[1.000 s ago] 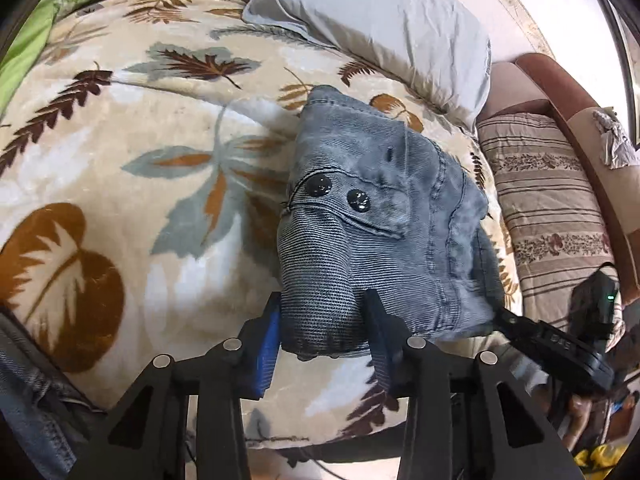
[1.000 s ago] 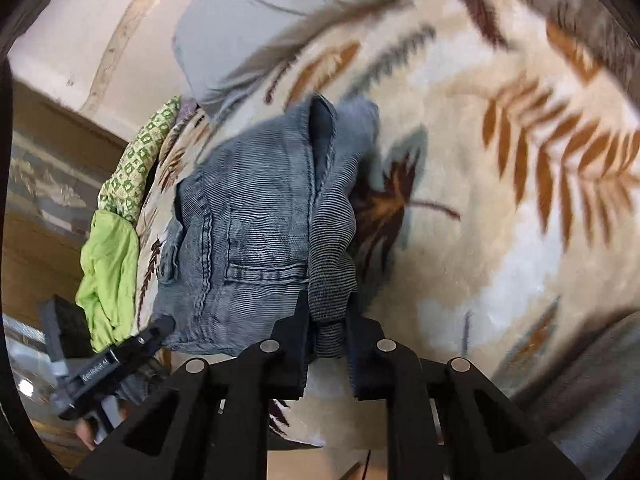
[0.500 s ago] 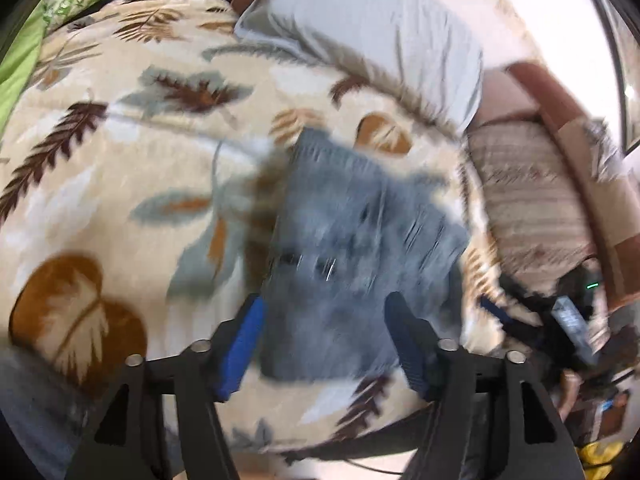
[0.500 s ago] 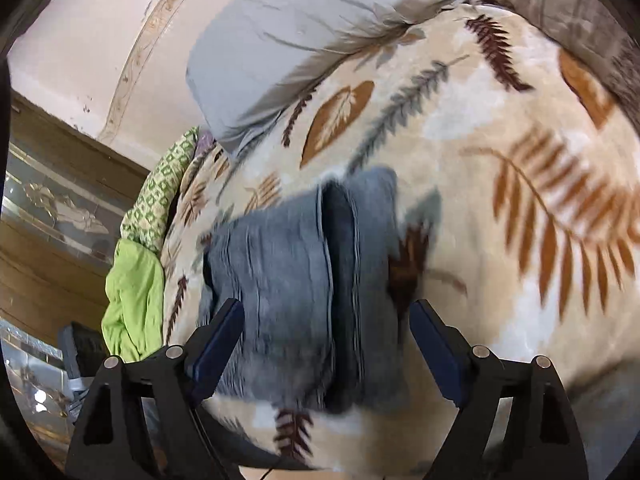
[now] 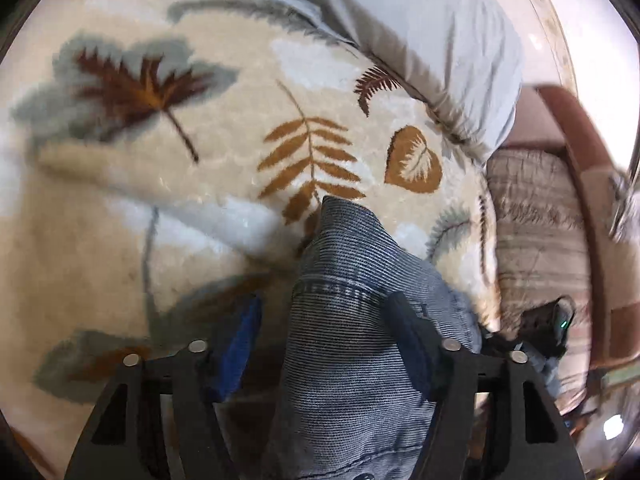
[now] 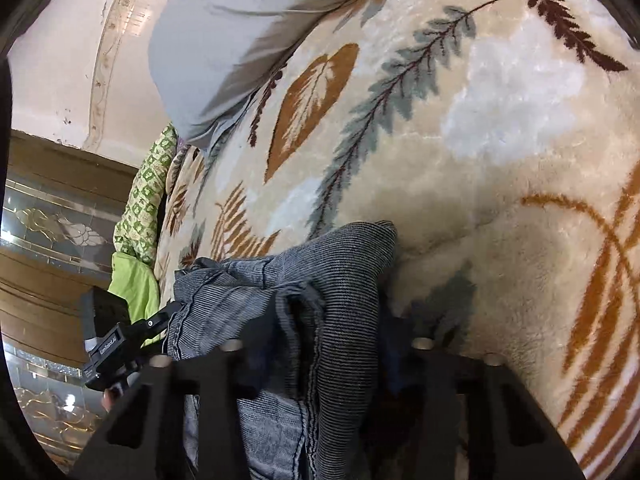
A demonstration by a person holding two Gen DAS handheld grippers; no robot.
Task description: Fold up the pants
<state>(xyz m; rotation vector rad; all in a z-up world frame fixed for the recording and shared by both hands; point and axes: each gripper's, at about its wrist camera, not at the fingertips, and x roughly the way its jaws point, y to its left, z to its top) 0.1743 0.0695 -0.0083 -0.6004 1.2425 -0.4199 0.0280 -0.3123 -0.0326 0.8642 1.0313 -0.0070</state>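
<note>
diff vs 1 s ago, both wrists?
Both released: the left gripper and right gripper, clamped on the folded pants a second ago, now stand open and have pushed forward, straddling the bundle. Unchanged: pants stay folded on the leaf-print blanket, grey pillow behind.

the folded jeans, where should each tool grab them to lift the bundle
Grip the jeans at the thick near edge, one tool per corner, coming in low from the near side. The layers stack there into a bunched roll that sits between the open fingers of the left tool and right tool.
</note>
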